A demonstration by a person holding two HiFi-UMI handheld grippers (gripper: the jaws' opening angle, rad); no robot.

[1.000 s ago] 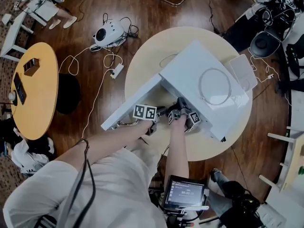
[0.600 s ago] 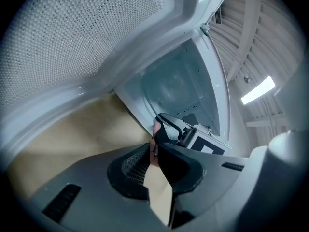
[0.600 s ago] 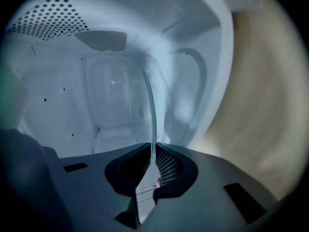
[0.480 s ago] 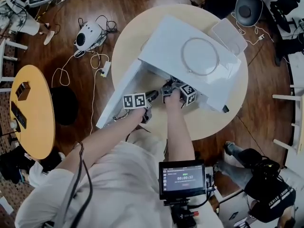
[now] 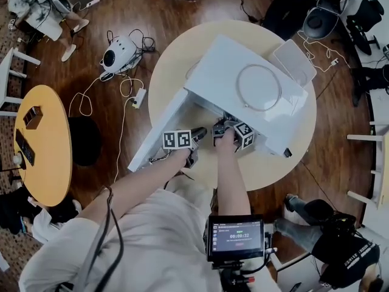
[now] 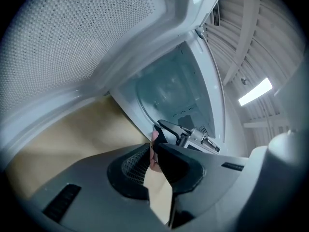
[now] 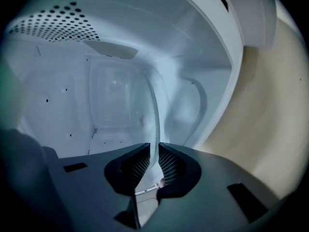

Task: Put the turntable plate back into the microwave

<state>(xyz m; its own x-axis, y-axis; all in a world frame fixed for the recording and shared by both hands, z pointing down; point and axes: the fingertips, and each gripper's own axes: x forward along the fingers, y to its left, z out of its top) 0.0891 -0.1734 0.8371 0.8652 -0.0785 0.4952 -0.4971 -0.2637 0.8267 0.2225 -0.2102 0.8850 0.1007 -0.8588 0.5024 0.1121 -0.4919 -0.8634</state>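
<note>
Broadest of all, round beige wooden tabletop (image 5: 167, 84). Centred on it, boxy white microwave (image 5: 234, 66), with a thin pale ring (image 5: 258, 88) lying flat on its roof. Hinged white microwave door (image 5: 159, 131) swung wide open toward the person's left, its dotted inner screen filling the upper left of the left gripper view. Inside the open white cavity, round clear glass turntable plate (image 7: 145, 105), standing on edge rather than lying flat, reaching straight ahead from the right tool (image 7: 154, 151) into the chamber. Right tool pinching the near rim of that plate between its ribbed black pads, at the cavity mouth in the head view (image 5: 225, 123). From the left gripper view, same plate (image 6: 166, 93) seen tilted within the cavity, ahead of and above the left tool (image 6: 153, 146). Left tool drawn nearly together on nothing, only a sliver of tabletop showing through the slit, held just beside the open door, well short of the plate.
</note>
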